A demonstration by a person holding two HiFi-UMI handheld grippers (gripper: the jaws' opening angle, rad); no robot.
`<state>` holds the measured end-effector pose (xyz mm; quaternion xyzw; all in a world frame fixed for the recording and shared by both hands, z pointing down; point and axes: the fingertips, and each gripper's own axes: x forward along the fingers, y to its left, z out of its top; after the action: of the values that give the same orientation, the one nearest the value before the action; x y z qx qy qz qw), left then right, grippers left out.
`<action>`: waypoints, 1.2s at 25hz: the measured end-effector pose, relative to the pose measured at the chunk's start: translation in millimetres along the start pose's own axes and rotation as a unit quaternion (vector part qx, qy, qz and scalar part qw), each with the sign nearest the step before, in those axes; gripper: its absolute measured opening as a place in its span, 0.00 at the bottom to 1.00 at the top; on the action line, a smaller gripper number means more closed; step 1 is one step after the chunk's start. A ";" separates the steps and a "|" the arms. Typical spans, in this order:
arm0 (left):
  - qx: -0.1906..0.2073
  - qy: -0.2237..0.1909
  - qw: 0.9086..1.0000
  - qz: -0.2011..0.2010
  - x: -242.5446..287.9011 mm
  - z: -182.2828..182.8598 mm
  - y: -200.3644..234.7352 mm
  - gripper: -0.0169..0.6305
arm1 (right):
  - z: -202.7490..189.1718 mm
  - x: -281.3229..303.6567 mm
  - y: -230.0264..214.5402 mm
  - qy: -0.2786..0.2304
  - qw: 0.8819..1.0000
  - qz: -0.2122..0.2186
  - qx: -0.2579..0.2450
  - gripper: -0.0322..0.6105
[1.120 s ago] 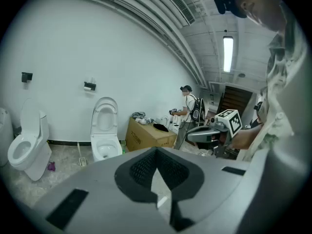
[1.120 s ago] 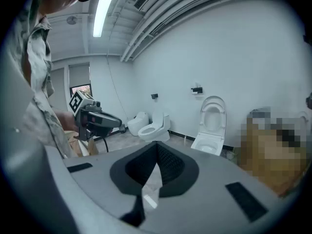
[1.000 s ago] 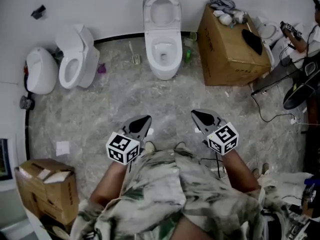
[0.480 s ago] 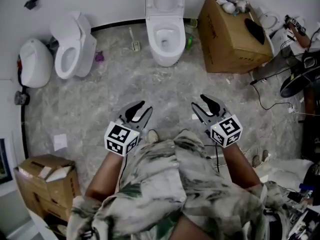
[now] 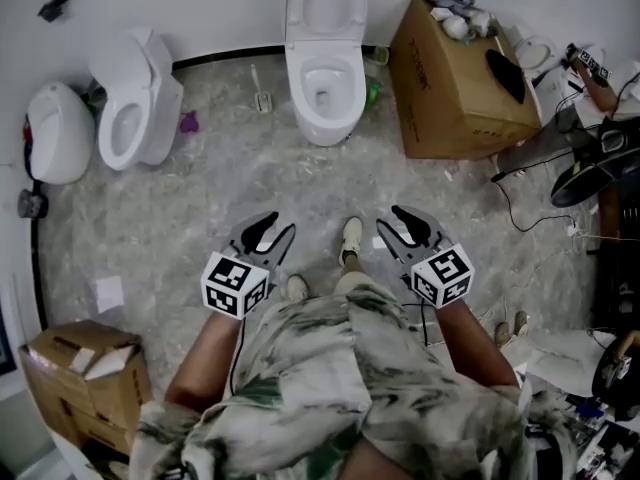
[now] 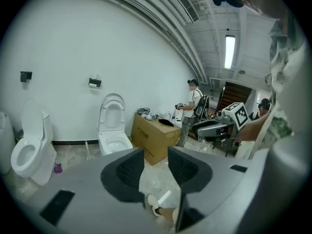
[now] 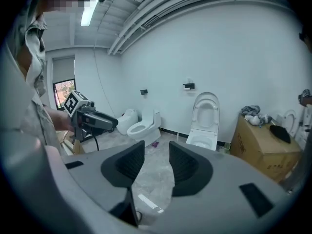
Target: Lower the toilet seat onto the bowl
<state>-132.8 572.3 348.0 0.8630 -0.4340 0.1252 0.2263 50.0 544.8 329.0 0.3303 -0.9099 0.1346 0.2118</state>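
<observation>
At top centre, the white oval toilet seat [image 5: 327, 3] stands upright, not yet lowered. Well below, the left hand-held gripper [image 5: 281, 225] is opening, empty; the right hand-held gripper [image 5: 390, 219] gapes empty.

The toilet [image 5: 322, 78] in the middle is white, and its toilet seat [image 5: 298, 8] is white too. The wall [image 5: 200, 8] behind is plain white. The floor [image 5: 200, 198] is grey with pale swirly marks, like stone. The big box [image 5: 455, 88] is brown. The person's shirt [image 5: 330, 378] is cream with dark green leaf shapes. A small purple thing [image 5: 188, 122] lies by the white left toilet [image 5: 135, 108].
</observation>
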 end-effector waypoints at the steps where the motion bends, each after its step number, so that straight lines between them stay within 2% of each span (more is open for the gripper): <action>1: 0.001 0.001 1.000 0.003 10.3 5.6 3.6 0.27 | 3.1 6.0 -11.7 0.000 1.000 0.004 0.000 0.32; 7: -0.008 0.011 0.999 0.035 77.7 59.9 24.7 0.27 | 39.9 40.7 -99.7 -0.005 0.999 0.036 -0.003 0.30; 10: 0.003 0.014 0.999 0.044 120.8 91.7 25.6 0.27 | 56.6 53.0 -144.4 -0.011 0.998 0.056 -0.009 0.29; 19: 0.004 0.028 0.998 0.063 237.0 150.8 26.3 0.27 | 72.6 78.7 -261.4 -0.015 0.996 0.092 -0.006 0.27; 24: -0.001 0.030 0.997 0.070 268.0 163.5 34.6 0.27 | 73.1 94.7 -297.7 -0.013 0.996 0.094 0.002 0.27; 30: -0.008 0.021 0.997 0.068 291.9 180.4 66.4 0.27 | 91.4 126.0 -320.6 -0.016 0.996 0.092 -0.003 0.27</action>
<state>-10.0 245.6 330.8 0.8265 -0.4881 0.1553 0.2335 146.7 202.1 342.5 0.2472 -0.9399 0.1455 0.1851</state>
